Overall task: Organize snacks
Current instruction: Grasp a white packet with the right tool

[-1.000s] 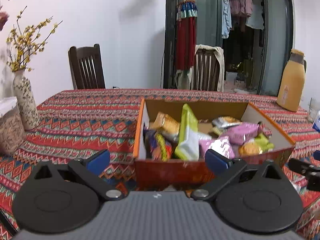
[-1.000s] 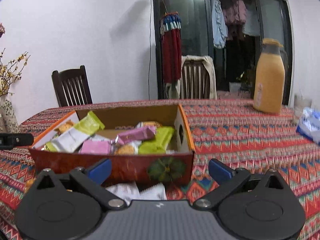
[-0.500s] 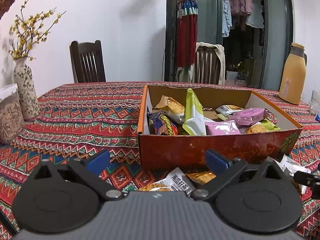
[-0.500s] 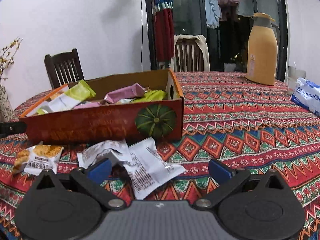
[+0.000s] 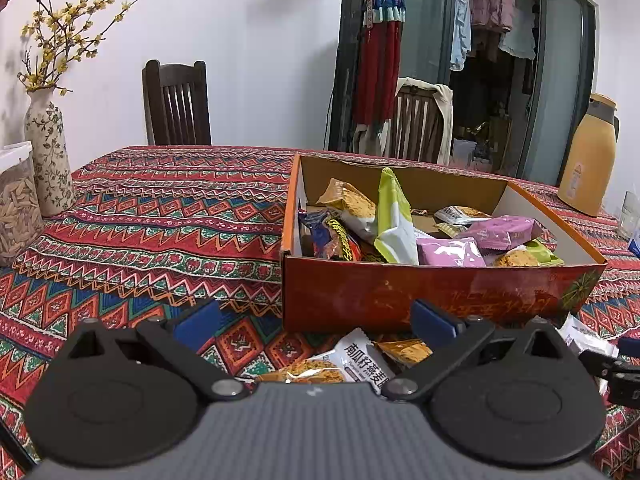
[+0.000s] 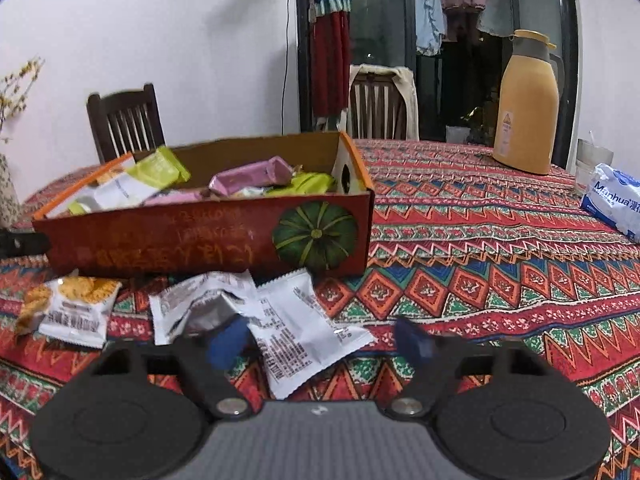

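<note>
Both tongs are empty & spread wide: left tongs (image 5: 314, 322) hover low over the table (image 5: 152, 216) in front of the box (image 5: 420, 296), right tongs (image 6: 320, 342) hover just above the loose packets. The box sits mid-table, already holding a heap of snacks w/ a green packet (image 5: 394, 220) standing on end and purple packets (image 5: 502, 232) at its 3 o'clock. Still outside, along the box's front wall at 6 o'clock: a white packet (image 6: 304, 328) face-down, a crumpled silver-white wrapper (image 6: 200, 304) at its 9 o'clock overlapping it, and a cookie packet (image 6: 76, 308) further toward 9. In the left view another cookie packet (image 5: 356, 360) lies just under the left tongs. Step in hand, as I judge it: pick a loose packet & drop it in the box. To do it well w/ the right tongs: take the white packet first since it lies flattest and nearest; come down so one finger lands each side of its short width, pinch a sealed edge, not the puffy middle, or the film will slip. Lift clear of the box's front wall before moving over, then release over the open gap near the back wall at 12 o'clock so nothing already inside gets knocked out. Keep the left tongs apart from the right's path.
</note>
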